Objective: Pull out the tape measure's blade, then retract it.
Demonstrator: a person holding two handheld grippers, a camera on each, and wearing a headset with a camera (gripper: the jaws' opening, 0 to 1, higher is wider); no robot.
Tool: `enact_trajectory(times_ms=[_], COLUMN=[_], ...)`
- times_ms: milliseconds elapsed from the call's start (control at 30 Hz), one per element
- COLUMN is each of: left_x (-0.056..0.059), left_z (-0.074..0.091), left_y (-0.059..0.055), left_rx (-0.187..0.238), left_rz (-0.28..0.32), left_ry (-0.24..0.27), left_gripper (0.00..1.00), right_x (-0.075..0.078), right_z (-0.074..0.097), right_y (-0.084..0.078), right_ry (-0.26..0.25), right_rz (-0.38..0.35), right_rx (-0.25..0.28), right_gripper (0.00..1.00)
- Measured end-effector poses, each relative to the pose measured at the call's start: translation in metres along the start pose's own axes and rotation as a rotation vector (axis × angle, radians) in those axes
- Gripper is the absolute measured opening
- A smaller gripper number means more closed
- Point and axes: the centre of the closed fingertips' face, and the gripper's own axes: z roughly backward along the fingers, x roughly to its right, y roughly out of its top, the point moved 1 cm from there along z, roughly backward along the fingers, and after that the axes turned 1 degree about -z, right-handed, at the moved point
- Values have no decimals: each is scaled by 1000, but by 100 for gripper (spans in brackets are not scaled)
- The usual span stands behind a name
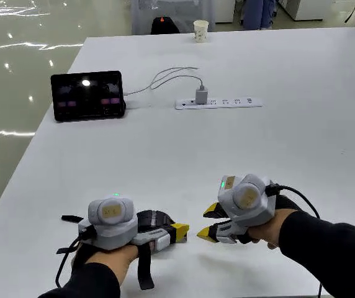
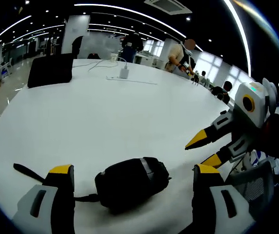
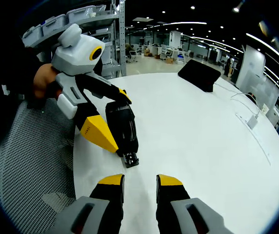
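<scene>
Where left tongs [image 2: 134,169] gape, tape measure [image 2: 129,184] lies between.

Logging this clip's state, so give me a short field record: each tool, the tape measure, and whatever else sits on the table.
black tape measure: lying on the white table, no blade seen drawn out
left tool: open, jaws either side of the tape measure, not clamped
right tool: open, holding nothing, tips pointing toward the left tool
far side: black tablet, white power strip with a charger, paper cup
</scene>
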Motion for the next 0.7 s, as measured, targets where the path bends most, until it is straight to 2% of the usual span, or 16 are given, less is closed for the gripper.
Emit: enact_trajectory(times_ms=[67,133,267,367,467,500,567,633,667,700], left_x=[0,-6,-16,-17,-20,-22,-22,-25,-25,-27], left_z=[2,5,11,14,15,15,16,19,21,22], left_y=[1,1,5,7,10,10,15,11,14,14], left_rx=[0,-12,-8,-14,-13,-26,-2,-31,-12,-13], left_rz=[-29,-33,-45,-47,-83,-96,-105,-105,-115,-114], left_ry=[-12,-4,2,-31,-40,-47,-71,-79,-100,-98], left_gripper=[99,99,99,99,99,99,99,99,99,99], right_x=[2,5,11,15,17,18,19,21,22,22], right_z=[5,11,23,31,37,40,42,45,47,48], right_y=[-2,-6,-11,-14,-17,-19,-21,-25,-28,-31], right_ry=[-9,-25,-50,-66,-76,-80,-88,-94,-98,-100], right_rz=[-9,-25,-59,-79,-95,-104,-116,-125,-129,-133], right_rx=[5,11,23,34,43,45,48,48,44,41], right_gripper=[24,25,28,30,33,33,35,38,39,41])
